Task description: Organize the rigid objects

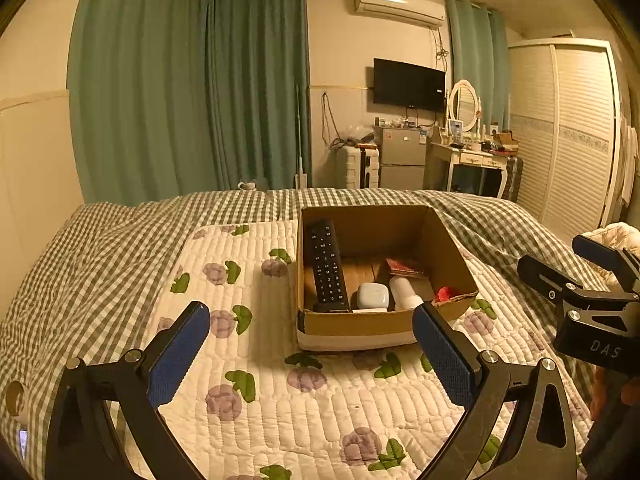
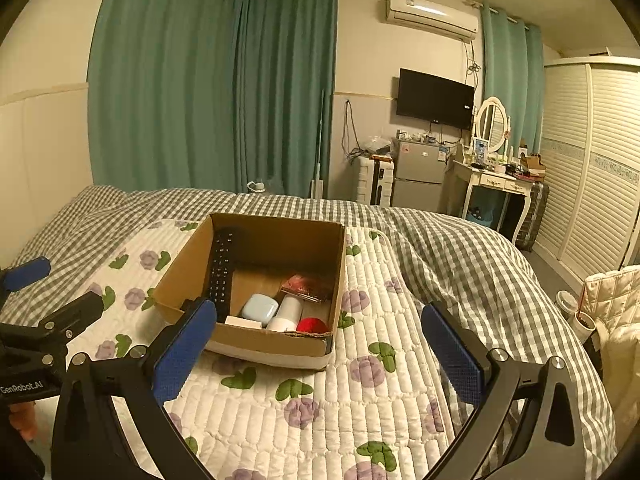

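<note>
Left wrist view: cardboard box set on the flowered quilt of a bed.
Held inside are a black remote, pale blue case, white bottle, red ball and red packet. Left gripper and right gripper are held before the box, jaws spread wide and empty.

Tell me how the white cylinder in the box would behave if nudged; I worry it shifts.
The white cylinder lies on its side, so it may roll. The earbud case and red object flank it closely, probably limiting that. Its smooth look suggests it could slip.
</note>
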